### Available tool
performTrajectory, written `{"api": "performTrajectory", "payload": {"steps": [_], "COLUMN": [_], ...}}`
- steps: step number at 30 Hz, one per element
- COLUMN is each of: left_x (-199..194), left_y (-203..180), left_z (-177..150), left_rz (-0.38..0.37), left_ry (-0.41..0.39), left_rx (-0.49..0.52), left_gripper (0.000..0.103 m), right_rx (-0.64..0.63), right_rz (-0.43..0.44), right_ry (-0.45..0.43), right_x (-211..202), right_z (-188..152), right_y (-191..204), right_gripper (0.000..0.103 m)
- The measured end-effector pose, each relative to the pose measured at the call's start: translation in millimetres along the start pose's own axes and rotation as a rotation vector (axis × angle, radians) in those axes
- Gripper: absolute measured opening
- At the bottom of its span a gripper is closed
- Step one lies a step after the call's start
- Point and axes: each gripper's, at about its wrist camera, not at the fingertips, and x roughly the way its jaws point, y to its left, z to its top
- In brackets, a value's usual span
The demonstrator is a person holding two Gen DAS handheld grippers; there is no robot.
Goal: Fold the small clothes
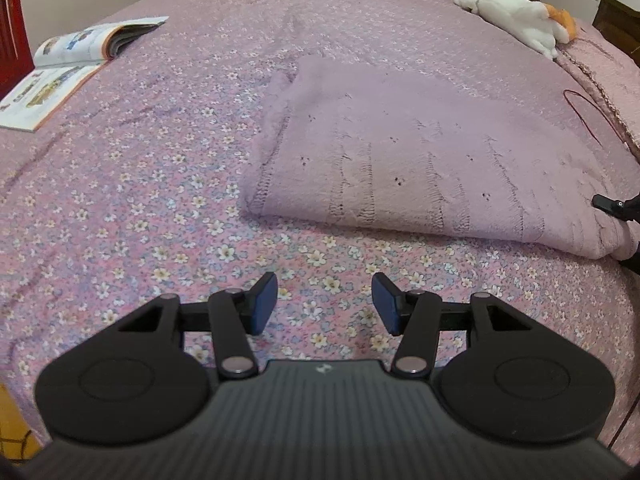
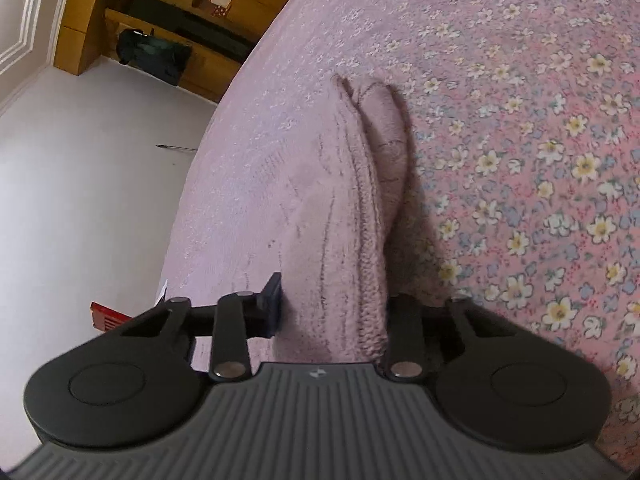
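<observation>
A: Floral pink bedspread (image 1: 120, 208) fills most of both views. On it lies the knit (image 1: 420, 160), a mauve sweater-like piece, at about two o'clock from the left gripper (image 1: 324, 304).

B: How far along is the folding?

A: Partway, I judge. The knit already lies as a layered rectangle, with a doubled edge at its near side. At least one more fold seems left, since it is still wide.

B: Which way does it run?

A: In the left view its long axis goes from nine o'clock to three o'clock, folded edge toward six. In the right view the same edge runs from six up to twelve, away from the right gripper (image 2: 332, 312).

B: And the tongs?

A: The left jaws stand about half open over bare bedspread, holding nothing. The right jaws are narrowed around the thick end of the knit; the pads look to press on it, though the far pad is hidden by cloth.

B: Anything smaller?

A: An open book (image 1: 68, 64) at ten o'clock, a plush toy (image 1: 516, 16) at one o'clock, a red cord (image 1: 588, 108) near the knit's far corner.
</observation>
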Motion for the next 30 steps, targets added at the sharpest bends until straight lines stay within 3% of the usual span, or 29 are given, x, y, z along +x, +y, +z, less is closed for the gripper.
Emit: {"api": "performTrajectory", "payload": {"steps": [4, 8, 12, 19, 30], "left_x": [-4, -2, -6, -19, -28], "left_y": [6, 17, 28, 42, 67], "left_z": [2, 12, 25, 39, 44], "left_rz": [0.007, -0.063, -0.059, -0.018, 0.041], "left_ry": [0.001, 0.029, 0.035, 0.012, -0.032], "left_rx": [0.004, -0.002, -0.005, 0.040, 0.067], "left_gripper": [0.054, 0.054, 0.054, 0.054, 0.054], "right_rx": [-0.010, -0.063, -0.130, -0.427, -0.729], "right_rz": [-0.036, -0.043, -0.061, -0.206, -0.150], "right_ry": [-0.002, -0.018, -0.026, 0.004, 0.054], "right_x": [-7, -20, -25, -12, 10], "right_z": [1, 1, 4, -8, -45], "right_y": [9, 39, 70, 144, 242], "right_gripper": [0.034, 0.033, 0.032, 0.032, 0.029]}}
